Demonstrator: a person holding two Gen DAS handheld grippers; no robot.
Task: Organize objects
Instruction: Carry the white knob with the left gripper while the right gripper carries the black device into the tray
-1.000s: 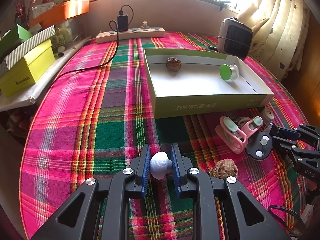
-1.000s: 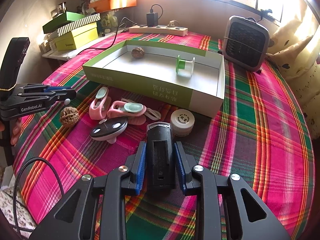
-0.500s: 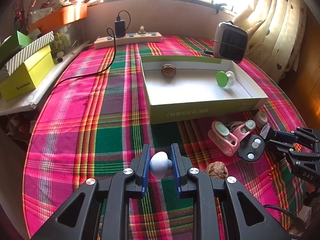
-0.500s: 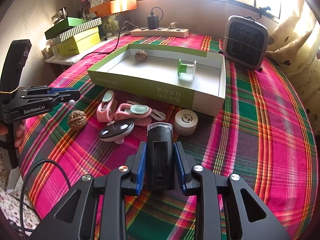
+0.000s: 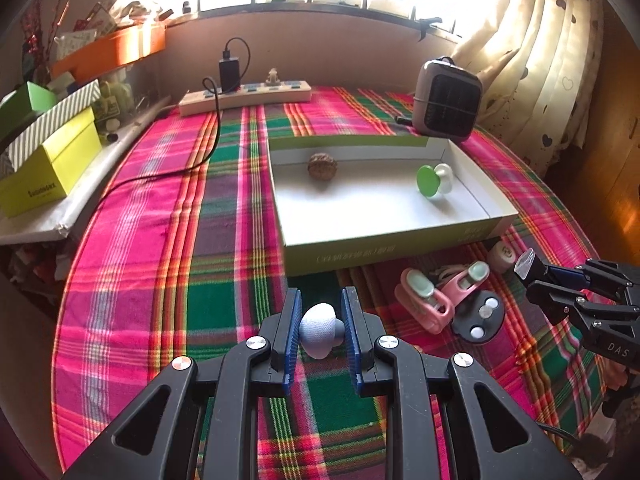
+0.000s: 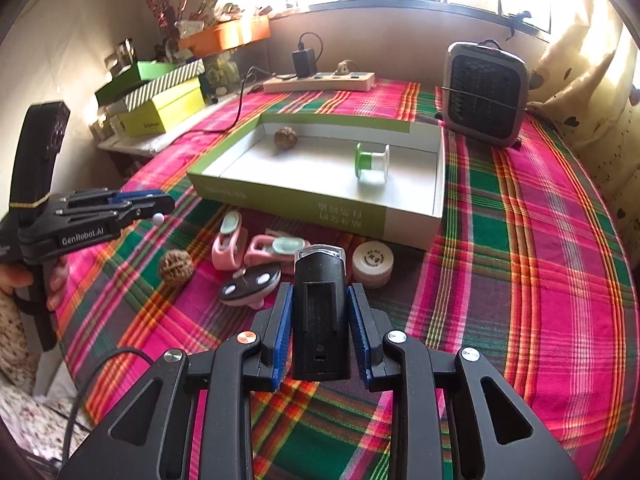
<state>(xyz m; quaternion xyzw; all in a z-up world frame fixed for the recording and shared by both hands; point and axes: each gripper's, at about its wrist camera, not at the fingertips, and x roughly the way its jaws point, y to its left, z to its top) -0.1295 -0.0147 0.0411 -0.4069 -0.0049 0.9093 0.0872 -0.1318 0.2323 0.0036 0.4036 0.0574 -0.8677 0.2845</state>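
Already in box: a walnut [image 5: 322, 166] and a green-and-white spool [image 5: 434, 179] lie in the open green box [image 5: 384, 254], toward 12 o'clock.
Left gripper [image 5: 321, 330]: clamped on a small white mushroom-shaped piece [image 5: 318, 330].
Right gripper [image 6: 320, 322]: clamped on a black rectangular device [image 6: 320, 312].
Left on surface [image 6: 520, 280]: second walnut [image 6: 175, 267], pink clips [image 6: 256, 246], black oval item [image 6: 250, 289], round white tin [image 6: 373, 262], judged still to be boxed.
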